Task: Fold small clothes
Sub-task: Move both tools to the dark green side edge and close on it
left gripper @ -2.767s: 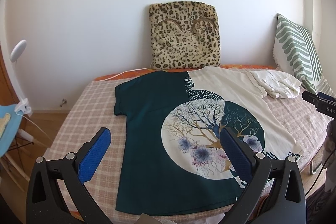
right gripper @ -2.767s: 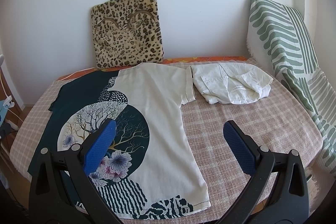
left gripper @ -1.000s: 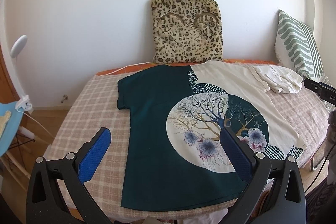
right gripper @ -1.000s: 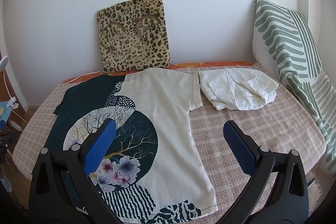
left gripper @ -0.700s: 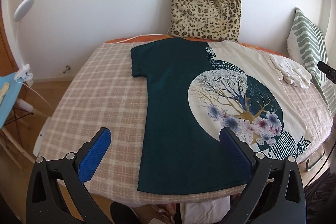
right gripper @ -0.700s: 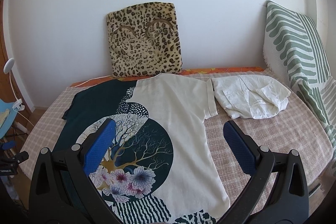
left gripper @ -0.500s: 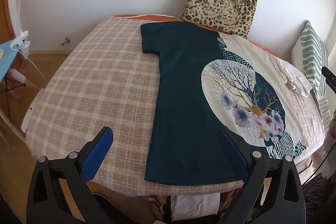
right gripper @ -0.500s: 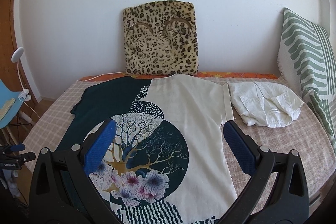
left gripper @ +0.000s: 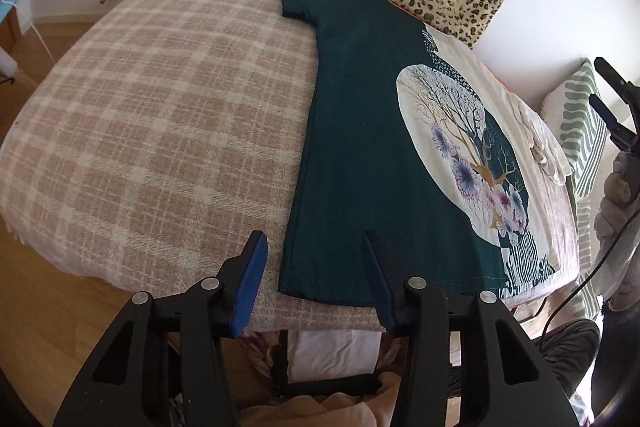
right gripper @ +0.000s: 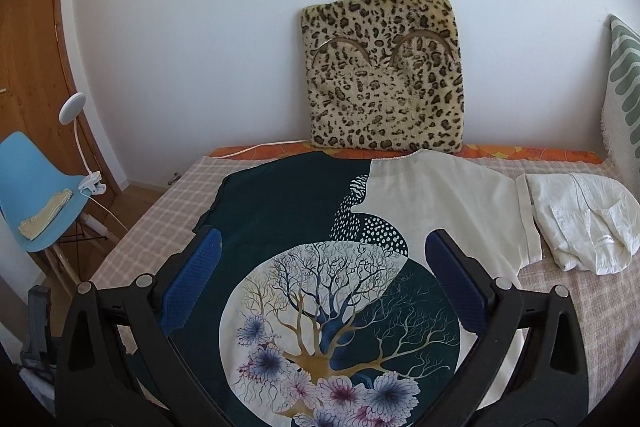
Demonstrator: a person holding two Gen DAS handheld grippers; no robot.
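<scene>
While both hand-held grippers gape, the left hand-held gripper [left gripper: 314, 247] seemingly straddles the t-shirt [left gripper: 360, 115] hem corner.

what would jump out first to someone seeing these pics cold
The t-shirt, half dark green and half cream with a round tree-and-flower print, lies spread flat across the checked blanket. Behind it a leopard-print cushion leans upright against the white wall. The left gripper hangs open at the shirt's near green hem corner, with a crumpled white garment lying by the cream sleeve.
</scene>
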